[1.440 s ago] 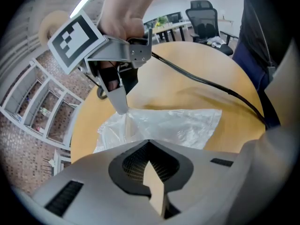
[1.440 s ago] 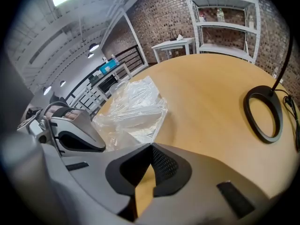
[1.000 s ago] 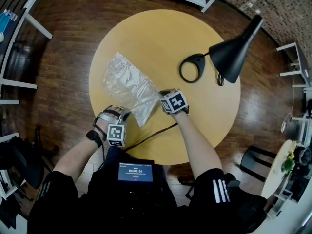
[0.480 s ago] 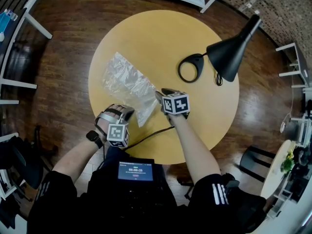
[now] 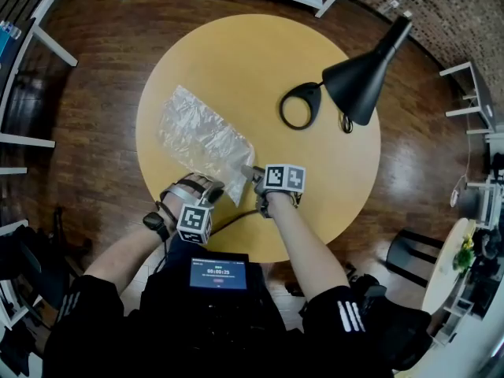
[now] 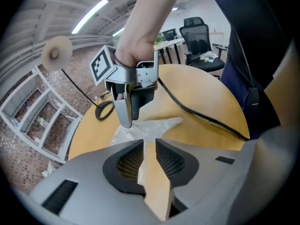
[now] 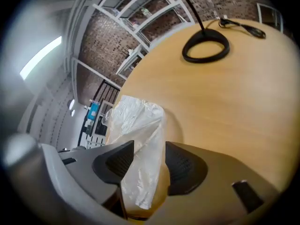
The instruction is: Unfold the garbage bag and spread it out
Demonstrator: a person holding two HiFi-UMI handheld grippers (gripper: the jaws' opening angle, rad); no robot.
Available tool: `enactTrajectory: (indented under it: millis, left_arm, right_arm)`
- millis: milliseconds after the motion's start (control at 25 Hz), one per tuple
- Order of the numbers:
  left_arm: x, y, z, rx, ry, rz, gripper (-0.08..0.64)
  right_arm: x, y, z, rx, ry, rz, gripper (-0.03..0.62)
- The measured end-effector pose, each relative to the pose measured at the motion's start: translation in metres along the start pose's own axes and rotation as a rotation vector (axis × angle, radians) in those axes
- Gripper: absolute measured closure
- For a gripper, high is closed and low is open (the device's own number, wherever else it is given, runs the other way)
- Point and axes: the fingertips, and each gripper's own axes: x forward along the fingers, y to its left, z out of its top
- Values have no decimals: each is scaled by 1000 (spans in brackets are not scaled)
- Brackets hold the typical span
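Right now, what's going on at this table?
A person with a gripper in each hand is working a clear garbage bag on the round table. The bag lies crumpled, not fully spread. The right gripper has just been opening its jaws, the bag's near end loose between them. The left gripper has just opened its jaws slightly, with only tabletop between them.

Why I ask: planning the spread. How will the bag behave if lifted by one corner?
Probably floppy: the garbage bag lies in crumpled folds on the table. Likely very light, being thin, see-through film. It may slide easily on the smooth wood.
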Motion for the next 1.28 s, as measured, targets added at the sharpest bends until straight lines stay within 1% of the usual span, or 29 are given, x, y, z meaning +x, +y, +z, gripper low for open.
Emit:
enactTrajectory:
  millis: [40,120,160,200,280,320,360,440,480,520,560,640,680,800,840,880,960,1000,1120,1280]
  left_arm:
    - [1,-5,3,19,-9,-16,468]
    - [3,-11,6,40,-20,-41,468]
    - [5,-12,5,44,-13,-46,468]
    - [6,-12,2,43,3,-48,468]
    - [8,-9,-7,29,49,-45,468]
    - [7,-4,-11,17,73,-35,468]
    - [3,4,-11,4,87,-14,468]
    - [-11,31,6,-19,70,62,468]
    - [-16,42,18,-14,55,98,468]
    - [-15,48,28,4,48,118,460]
    - [-8,49,35,27,52,118,433]
    - [15,41,41,73,91,78,383]
    - [26,38,41,83,115,54,367]
    - [50,39,38,78,158,10,360]
    - [56,39,37,93,166,3,363]
    - [62,38,36,118,173,-1,387]
    - [68,35,35,153,177,-9,510]
    - [68,34,35,159,177,-11,558]
    - [65,35,37,157,163,0,560]
    - [55,31,42,143,125,24,560]
  right_arm:
    - [0,-2,-2,27,6,22,347]
    - [0,-7,-3,40,13,42,357]
    - [-1,-10,-2,30,21,37,428]
    - [-2,-14,-3,12,36,26,469]
    - [-3,-19,-6,-28,70,5,521]
    - [-4,-19,-6,-43,79,-1,531]
    - [-5,-19,-5,-52,81,0,531]
    - [-7,-14,0,-55,69,23,531]
    - [-8,-10,2,-52,61,41,531]
    - [-8,-7,4,-48,55,56,531]
    - [-9,-5,4,-43,51,69,531]
    - [-10,-1,2,-34,54,92,531]
    - [-10,2,1,-34,60,103,531]
    - [-8,7,-3,-60,84,118,531]
    - [-8,7,-4,-72,89,119,531]
    - [-8,7,-4,-81,91,120,531]
    - [-9,6,-3,-90,86,120,538]
    - [-9,6,-2,-93,83,120,538]
    - [-11,6,2,-100,80,129,538]
    - [-15,8,5,-94,67,148,538]
